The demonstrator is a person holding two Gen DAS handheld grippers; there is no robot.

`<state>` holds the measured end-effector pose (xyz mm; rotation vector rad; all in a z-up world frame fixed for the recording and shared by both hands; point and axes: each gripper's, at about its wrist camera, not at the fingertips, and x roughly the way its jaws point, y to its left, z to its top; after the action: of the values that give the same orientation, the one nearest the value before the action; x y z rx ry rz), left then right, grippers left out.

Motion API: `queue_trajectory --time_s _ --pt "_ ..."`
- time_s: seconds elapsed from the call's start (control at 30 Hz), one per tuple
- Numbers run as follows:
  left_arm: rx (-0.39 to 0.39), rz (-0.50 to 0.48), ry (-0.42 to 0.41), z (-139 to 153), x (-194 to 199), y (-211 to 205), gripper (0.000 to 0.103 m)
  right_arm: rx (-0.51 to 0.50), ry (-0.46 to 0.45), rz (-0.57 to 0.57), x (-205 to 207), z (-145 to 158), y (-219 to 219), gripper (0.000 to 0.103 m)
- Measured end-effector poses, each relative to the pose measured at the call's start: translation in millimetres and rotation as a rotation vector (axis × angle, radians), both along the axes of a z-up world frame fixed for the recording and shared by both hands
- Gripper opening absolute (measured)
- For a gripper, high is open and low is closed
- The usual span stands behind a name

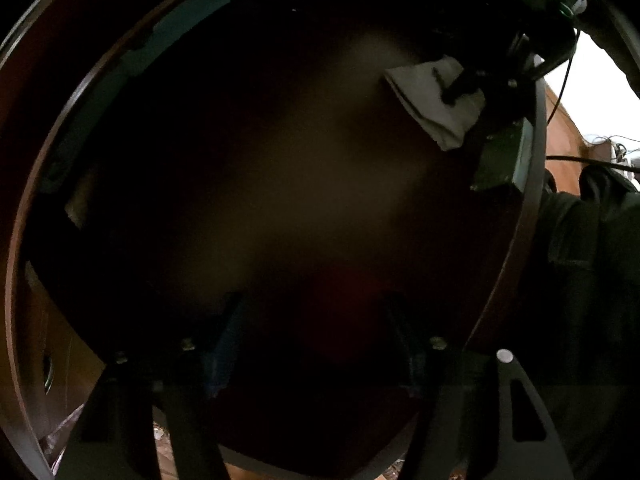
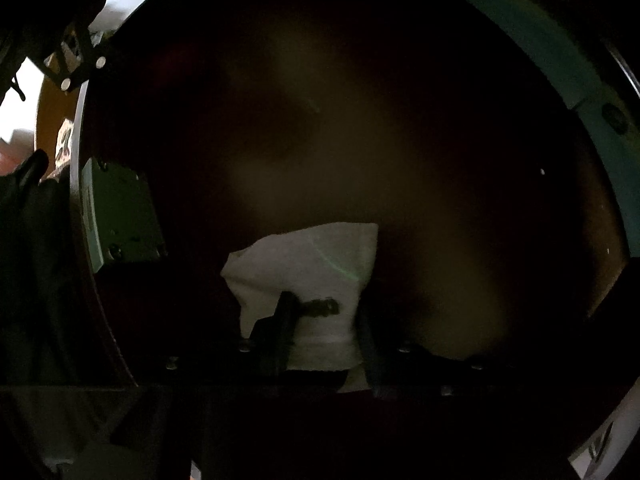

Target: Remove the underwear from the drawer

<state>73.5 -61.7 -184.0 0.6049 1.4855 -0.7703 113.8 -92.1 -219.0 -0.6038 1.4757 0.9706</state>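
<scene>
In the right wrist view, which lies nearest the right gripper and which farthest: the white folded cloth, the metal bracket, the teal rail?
1. White folded cloth: between the fingers of the right gripper.
2. Metal bracket: on the drawer's left wall.
3. Teal rail: far wall, upper right.

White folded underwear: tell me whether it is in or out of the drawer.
In. The white folded underwear lies on the dark wooden drawer's floor, inside its walls, with the right gripper straddling it.
</scene>
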Motion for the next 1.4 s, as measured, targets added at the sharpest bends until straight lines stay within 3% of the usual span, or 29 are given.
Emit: queue_trajectory --time_s 0.33,0.5,0.73,0.8,0.9,0.97,1.1,1.4 --pt "0.007 0.044 0.169 -19 24 -17 0.061 0.026 -0.029 -0.043 -6 1 3 0.032" --pt "0.005 0.078 0.253 -26 30 -21 0.048 0.043 -0.034 -0.062 -3 0 1 0.032" --pt "-0.015 0.13 0.289 -33 25 -14 0.046 0.057 -0.041 -0.079 2 -1 4 0.032" --pt "-0.038 0.146 0.291 -32 25 -14 0.039 0.064 -0.047 -0.089 3 0 5 0.032" --pt "-0.066 0.164 0.239 -24 24 -15 0.029 0.073 -0.067 -0.113 4 2 5 0.031" --pt "-0.043 0.169 0.157 -19 22 -17 0.028 0.086 -0.084 -0.134 4 4 5 0.027" --pt "-0.064 0.198 0.082 -14 5 0 0.027 0.106 -0.124 -0.182 -1 23 -4 0.024" --pt "-0.164 0.283 -0.105 22 -10 15 0.027 0.134 -0.159 -0.249 -3 30 -7 0.016"
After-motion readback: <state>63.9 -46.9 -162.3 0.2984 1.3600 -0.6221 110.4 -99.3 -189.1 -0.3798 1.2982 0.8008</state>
